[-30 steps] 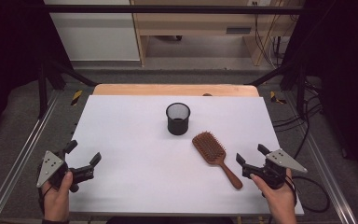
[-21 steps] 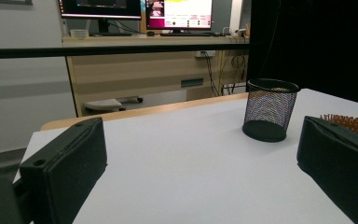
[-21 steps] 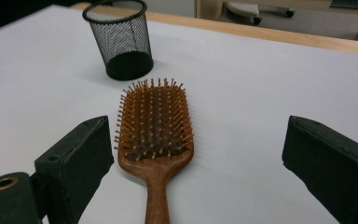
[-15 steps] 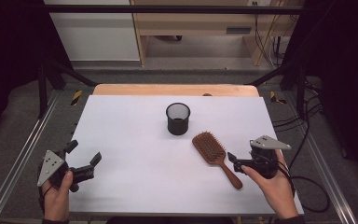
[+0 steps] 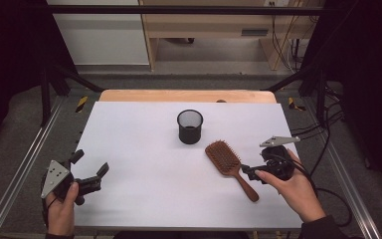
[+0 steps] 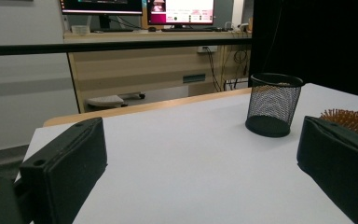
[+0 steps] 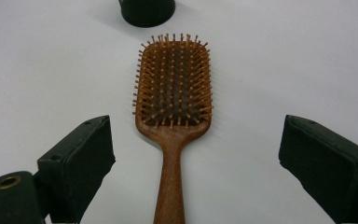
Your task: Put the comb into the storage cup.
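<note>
At the bottom edge of the right gripper view we lose the brush [image 7: 172, 116] handle's end; the top edge crops the cup [image 7: 147, 11].

White table [image 5: 144, 149] carries wooden hairbrush [image 5: 229, 162] (bristles up), black mesh cup [image 5: 190, 126], apparently empty.

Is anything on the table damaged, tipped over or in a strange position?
Nothing stands out. The mesh pen cup stands upright, and the wooden hairbrush lies flat, bristles up, looking intact, on the white table.
</note>
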{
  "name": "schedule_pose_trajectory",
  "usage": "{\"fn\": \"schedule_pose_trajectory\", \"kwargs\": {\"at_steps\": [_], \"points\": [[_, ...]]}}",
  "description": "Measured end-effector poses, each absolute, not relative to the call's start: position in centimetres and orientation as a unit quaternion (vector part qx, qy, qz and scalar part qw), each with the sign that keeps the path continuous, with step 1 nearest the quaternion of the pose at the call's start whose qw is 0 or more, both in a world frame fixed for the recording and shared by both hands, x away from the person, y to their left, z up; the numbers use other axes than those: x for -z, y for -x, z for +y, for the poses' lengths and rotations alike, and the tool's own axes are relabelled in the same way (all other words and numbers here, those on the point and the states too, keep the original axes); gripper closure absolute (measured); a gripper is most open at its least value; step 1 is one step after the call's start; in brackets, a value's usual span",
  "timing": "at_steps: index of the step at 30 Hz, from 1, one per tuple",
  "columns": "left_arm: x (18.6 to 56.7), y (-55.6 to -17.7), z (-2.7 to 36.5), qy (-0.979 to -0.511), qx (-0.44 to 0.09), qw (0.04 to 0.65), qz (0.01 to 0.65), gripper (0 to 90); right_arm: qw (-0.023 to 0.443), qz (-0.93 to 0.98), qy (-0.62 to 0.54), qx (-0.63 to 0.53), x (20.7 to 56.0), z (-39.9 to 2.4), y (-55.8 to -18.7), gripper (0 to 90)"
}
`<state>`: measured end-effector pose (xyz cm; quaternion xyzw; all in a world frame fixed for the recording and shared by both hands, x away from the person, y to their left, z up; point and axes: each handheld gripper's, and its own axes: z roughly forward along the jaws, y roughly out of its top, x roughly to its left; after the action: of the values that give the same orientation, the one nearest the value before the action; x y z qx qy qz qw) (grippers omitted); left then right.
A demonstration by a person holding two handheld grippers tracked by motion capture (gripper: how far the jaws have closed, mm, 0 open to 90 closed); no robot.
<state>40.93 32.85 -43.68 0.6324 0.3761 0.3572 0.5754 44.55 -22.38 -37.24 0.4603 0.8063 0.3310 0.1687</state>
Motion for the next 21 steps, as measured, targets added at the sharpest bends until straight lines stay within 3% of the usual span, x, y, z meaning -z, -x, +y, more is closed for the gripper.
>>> {"fn": "schedule_pose_trajectory", "kwargs": {"at_steps": [21], "points": [[43.6, -40.9, 32.9, -0.630, -0.358, 0.576, 0.377, 1.5, 0.148, 0.823, -0.463, -0.294, 38.5, -20.8, -45.7, 9.1]]}}
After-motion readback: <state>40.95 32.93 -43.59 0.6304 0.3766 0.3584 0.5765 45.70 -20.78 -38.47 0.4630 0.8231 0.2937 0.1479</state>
